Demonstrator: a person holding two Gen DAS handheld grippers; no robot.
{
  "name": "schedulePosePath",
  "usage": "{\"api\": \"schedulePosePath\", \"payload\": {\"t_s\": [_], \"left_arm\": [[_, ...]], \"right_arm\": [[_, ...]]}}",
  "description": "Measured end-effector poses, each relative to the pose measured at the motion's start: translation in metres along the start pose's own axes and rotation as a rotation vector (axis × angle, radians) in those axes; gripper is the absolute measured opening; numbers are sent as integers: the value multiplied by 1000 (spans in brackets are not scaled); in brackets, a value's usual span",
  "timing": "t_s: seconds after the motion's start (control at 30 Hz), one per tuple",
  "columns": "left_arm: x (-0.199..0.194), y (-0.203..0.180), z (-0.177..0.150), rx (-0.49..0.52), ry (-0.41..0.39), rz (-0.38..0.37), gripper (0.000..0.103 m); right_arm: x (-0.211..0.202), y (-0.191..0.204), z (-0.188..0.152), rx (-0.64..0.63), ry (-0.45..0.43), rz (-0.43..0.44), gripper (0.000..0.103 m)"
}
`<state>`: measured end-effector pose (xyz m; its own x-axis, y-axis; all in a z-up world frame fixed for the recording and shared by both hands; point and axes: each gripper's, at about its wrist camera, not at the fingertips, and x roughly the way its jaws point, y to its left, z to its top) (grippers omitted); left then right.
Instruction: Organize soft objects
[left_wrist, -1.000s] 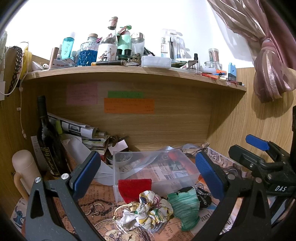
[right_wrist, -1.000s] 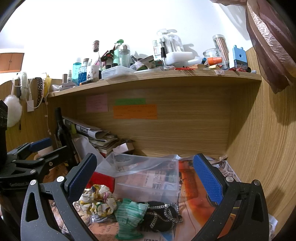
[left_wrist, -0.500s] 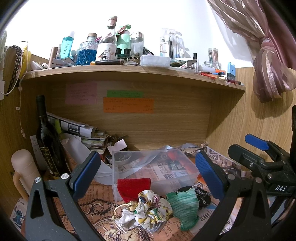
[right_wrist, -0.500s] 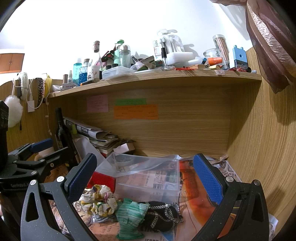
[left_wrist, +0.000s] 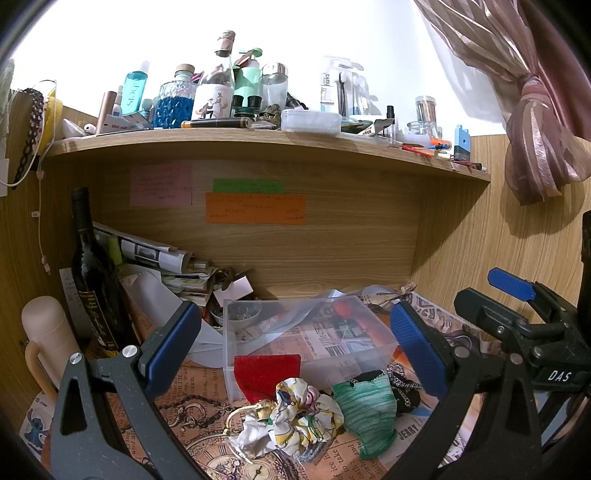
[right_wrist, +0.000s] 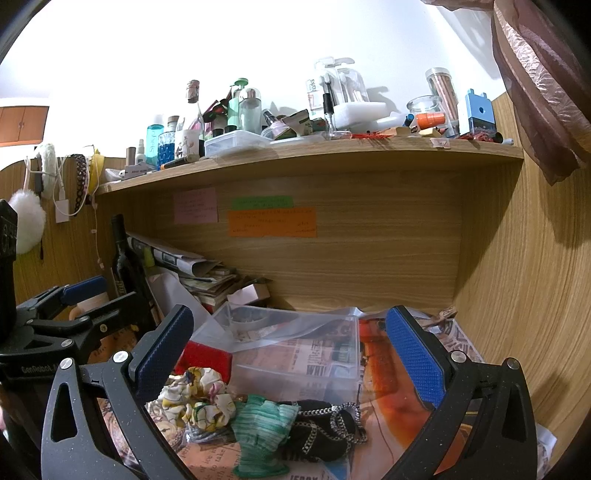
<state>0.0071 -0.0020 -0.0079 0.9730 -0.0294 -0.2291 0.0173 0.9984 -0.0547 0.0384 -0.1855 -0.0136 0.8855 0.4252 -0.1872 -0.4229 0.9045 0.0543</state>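
I am holding my left tongs (left_wrist: 295, 347) and right tongs (right_wrist: 288, 350) spread wide — gripping nothing — hovering side by side over the floral scrunchie (left_wrist: 303, 415) and green cloth (right_wrist: 264, 430) lying beside the clear box (left_wrist: 306, 332).

bright overhead light blows out the white wall (left_wrist: 388, 40); shelf recess shadowed; fisheye edges bend, corners black
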Motion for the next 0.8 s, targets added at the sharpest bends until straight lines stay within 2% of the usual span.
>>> {"api": "schedulePosePath", "payload": {"t_s": [0.8], "left_arm": [[1,1,-1,-1,5,-3,103]], "right_arm": [[1,-4,-2,1,2,2,103]]}}
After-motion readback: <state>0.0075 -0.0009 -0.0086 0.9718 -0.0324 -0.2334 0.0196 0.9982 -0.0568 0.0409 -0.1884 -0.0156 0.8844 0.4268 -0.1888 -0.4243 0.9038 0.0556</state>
